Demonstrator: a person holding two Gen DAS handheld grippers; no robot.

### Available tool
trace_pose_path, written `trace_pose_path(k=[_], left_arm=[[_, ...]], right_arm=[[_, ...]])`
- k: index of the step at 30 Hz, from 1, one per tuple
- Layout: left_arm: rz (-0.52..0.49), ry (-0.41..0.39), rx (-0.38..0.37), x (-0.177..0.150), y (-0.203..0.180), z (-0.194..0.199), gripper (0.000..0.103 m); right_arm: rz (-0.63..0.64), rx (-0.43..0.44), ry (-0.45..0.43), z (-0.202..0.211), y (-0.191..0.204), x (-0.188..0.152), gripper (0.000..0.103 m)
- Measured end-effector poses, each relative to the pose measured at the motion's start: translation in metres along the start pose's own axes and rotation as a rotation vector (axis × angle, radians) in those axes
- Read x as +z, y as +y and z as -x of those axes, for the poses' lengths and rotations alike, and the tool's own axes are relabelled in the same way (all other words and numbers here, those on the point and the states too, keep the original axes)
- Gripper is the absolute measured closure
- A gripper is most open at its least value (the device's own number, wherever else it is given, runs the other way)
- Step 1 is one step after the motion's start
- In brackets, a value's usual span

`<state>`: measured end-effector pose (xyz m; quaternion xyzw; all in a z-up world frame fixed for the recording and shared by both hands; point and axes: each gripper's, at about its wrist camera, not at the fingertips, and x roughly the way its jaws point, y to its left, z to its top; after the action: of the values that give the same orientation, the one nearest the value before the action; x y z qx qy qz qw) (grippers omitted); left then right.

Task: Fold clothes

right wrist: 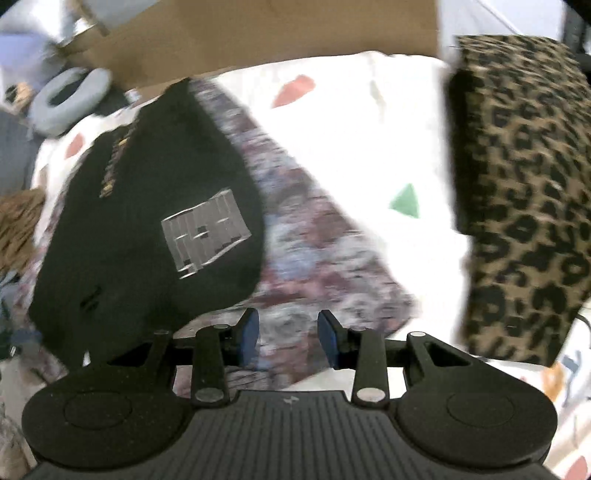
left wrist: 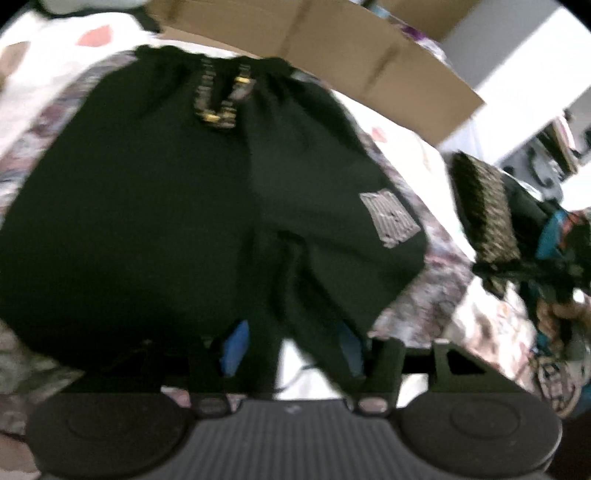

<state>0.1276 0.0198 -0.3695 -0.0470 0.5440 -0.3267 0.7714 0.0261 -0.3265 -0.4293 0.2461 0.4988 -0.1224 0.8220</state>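
Black shorts [left wrist: 147,221] lie flat on the patterned bedspread [right wrist: 351,129], waistband far, leg hems toward you. Your left gripper [left wrist: 291,350] sits at the hem, pads spread; grip unclear through blur. Your right gripper [right wrist: 288,336] is agape, empty, hem just to its left.

The shorts [right wrist: 147,221] lie on a patterned cloth [right wrist: 314,258] — cardboard [right wrist: 258,33] behind, a folded garment [right wrist: 524,184] to the right.

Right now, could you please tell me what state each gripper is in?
Left gripper: open, its blue pads either side of the black shorts hem, not clamped on it.
Right gripper: open, holding nothing, above the patterned cloth.
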Motion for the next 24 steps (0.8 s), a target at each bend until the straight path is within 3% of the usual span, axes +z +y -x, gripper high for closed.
trace_pose_path(k=[3,12,17,24], left_arm=[[0.003,0.027,-0.029,0.001,-0.008,-0.012,0.043],[0.012,0.128,-0.056,-0.002,-0.020,-0.046,0.041],[0.034,0.163,-0.055,-0.006,-0.022,-0.053,0.041],[0.070,0.226,-0.079,-0.015,-0.023,-0.068,0.046]], right_arm=[[-0.027,-0.051,-0.039,0.002,-0.013,0.001,0.061],[-0.115,-0.096,-0.098,-0.004,-0.045,0.005,0.064],[-0.110,-0.101,-0.122,-0.010,-0.041,0.010,0.075],[-0.082,-0.129,-0.093,-0.027,-0.034,0.010,0.076]])
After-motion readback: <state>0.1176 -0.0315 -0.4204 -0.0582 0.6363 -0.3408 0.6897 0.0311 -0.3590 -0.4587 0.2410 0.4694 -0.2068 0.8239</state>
